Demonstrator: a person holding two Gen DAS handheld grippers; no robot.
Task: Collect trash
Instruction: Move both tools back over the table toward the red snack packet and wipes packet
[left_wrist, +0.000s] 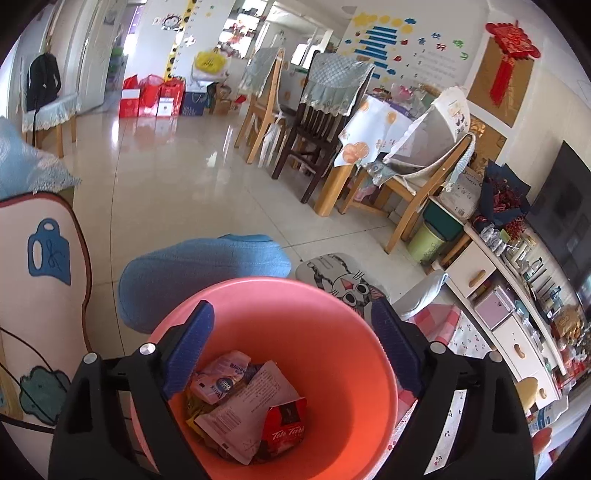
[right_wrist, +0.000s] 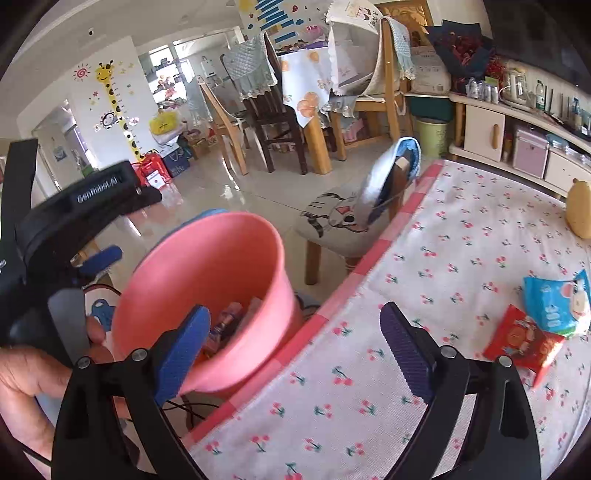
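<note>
A pink bin (left_wrist: 332, 354) stands beside the table and holds several wrappers, with a white paper wrapper (left_wrist: 251, 410) and a red box (left_wrist: 286, 424) on top. My left gripper (left_wrist: 291, 347) is open and empty right above the bin's mouth. The bin also shows in the right wrist view (right_wrist: 207, 266), with the left gripper (right_wrist: 74, 236) beside it. My right gripper (right_wrist: 295, 350) is open and empty over the table's edge. A red snack packet (right_wrist: 521, 339) and a blue-white packet (right_wrist: 557, 302) lie on the cherry-print tablecloth (right_wrist: 424, 258) to its right.
A stool with a cat cushion (right_wrist: 336, 221) stands past the table's corner. A blue-covered seat (left_wrist: 203, 269) sits behind the bin. Dining chairs and a table (left_wrist: 351, 122) stand farther back. A low cabinet (right_wrist: 517, 140) lines the right wall. A yellow toy (right_wrist: 580, 210) sits on the table.
</note>
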